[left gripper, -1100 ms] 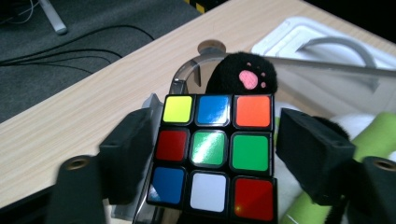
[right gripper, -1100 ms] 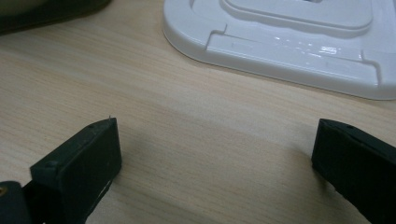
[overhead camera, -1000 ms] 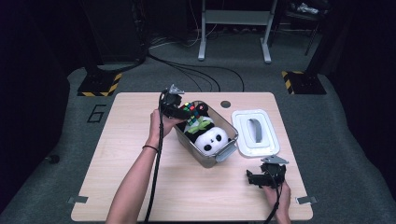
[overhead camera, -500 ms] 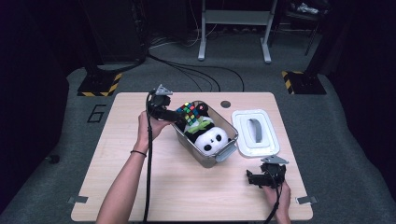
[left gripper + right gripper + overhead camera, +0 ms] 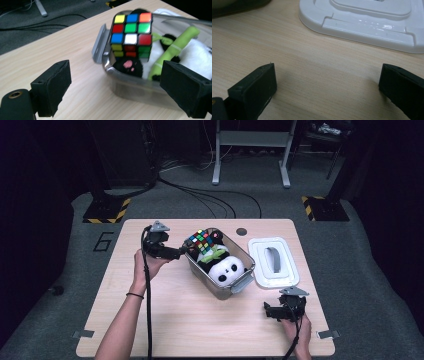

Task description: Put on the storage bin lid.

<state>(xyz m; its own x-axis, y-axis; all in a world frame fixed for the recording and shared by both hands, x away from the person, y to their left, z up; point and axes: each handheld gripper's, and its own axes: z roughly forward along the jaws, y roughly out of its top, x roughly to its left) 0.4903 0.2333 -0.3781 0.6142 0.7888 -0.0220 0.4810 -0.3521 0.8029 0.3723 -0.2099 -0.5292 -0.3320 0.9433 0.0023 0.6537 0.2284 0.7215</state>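
A metal bin (image 5: 204, 276) sits mid-table and holds a colourful puzzle cube (image 5: 200, 241) at its far left corner and a panda plush (image 5: 227, 270). My left gripper (image 5: 182, 251) hovers just left of the bin, apart from it. Its jaws have just been opening and stand open with nothing between them. In the left gripper view, my left gripper (image 5: 117, 82) faces the cube (image 5: 131, 35), which rests on the plush beside a green stick (image 5: 175, 50). My right gripper (image 5: 268, 311) rests open near the table's front right, over bare wood (image 5: 327, 77).
The bin's white lid (image 5: 274, 262) lies flat on the table to the right of the bin, and its near edge (image 5: 367, 25) lies just beyond my right jaws. A dark round hole (image 5: 242, 231) sits near the table's far edge. Cables cross the floor behind.
My left gripper has drawn back leftward from over the bin to the table beside it, and the cube stays in the bin. The right hand has not moved.
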